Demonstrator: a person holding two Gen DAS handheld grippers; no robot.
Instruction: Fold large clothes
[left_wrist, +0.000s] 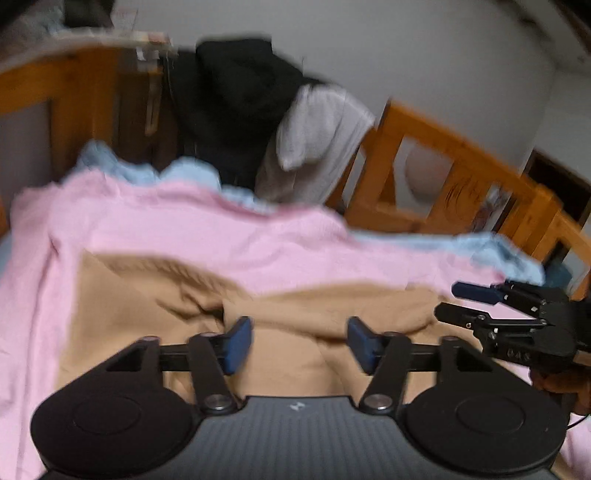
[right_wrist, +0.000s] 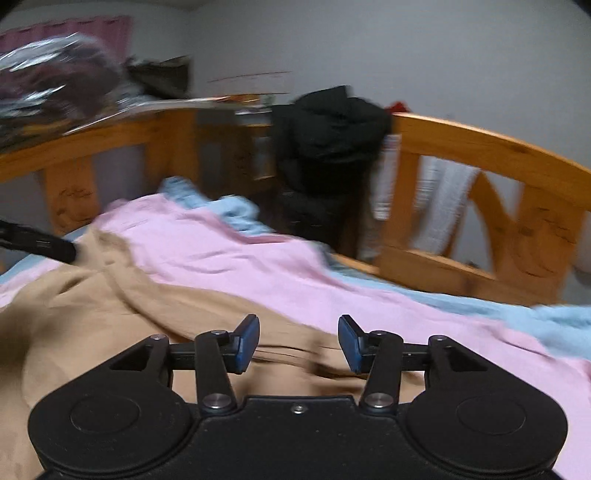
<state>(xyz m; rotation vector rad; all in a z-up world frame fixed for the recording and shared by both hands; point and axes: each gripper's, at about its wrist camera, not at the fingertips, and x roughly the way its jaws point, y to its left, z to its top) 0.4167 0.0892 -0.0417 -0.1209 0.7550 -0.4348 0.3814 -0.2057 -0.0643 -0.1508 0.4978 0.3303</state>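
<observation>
A tan garment (left_wrist: 317, 306) of soft, matte cloth lies rumpled in broad folds on a pink sheet (left_wrist: 207, 229) spread over a bed, with a crinkled pale-blue blanket (left_wrist: 491, 247) bunched along the sheet's far edge. The garment sits directly below and in front of both claws, taking up the near part of the bed in both wrist views.

The left claw (left_wrist: 300, 345) hangs over the tan cloth with its two blue-padded fingers (left_wrist: 238, 343) standing roughly half apart; nothing is caught between them, and the fabric shows through the gap. The right claw (right_wrist: 298, 343) stands the same way over a creased ridge of the garment, fingers (right_wrist: 247, 343) partly spread and gripping nothing. From the left wrist view the right claw (left_wrist: 458, 301) appears at the right edge, a black hinged frame of metal links and screws with one blue tip, held above the cloth's right end.

Both tools are black, with round matte discs on either side of a ribbed grey body; a small pale mark sits at the centre of the left one, too blurred to read.

Behind the bed runs a varnished orange-brown wooden bed frame (right_wrist: 480, 147) with curved rails and cut-out panels. A black jacket (right_wrist: 328, 140) is draped over its post, and a white ribbed garment (left_wrist: 317, 136) hangs beside it. The wall (right_wrist: 406, 48) is plain grey-white. Both pictures are motion-blurred.
</observation>
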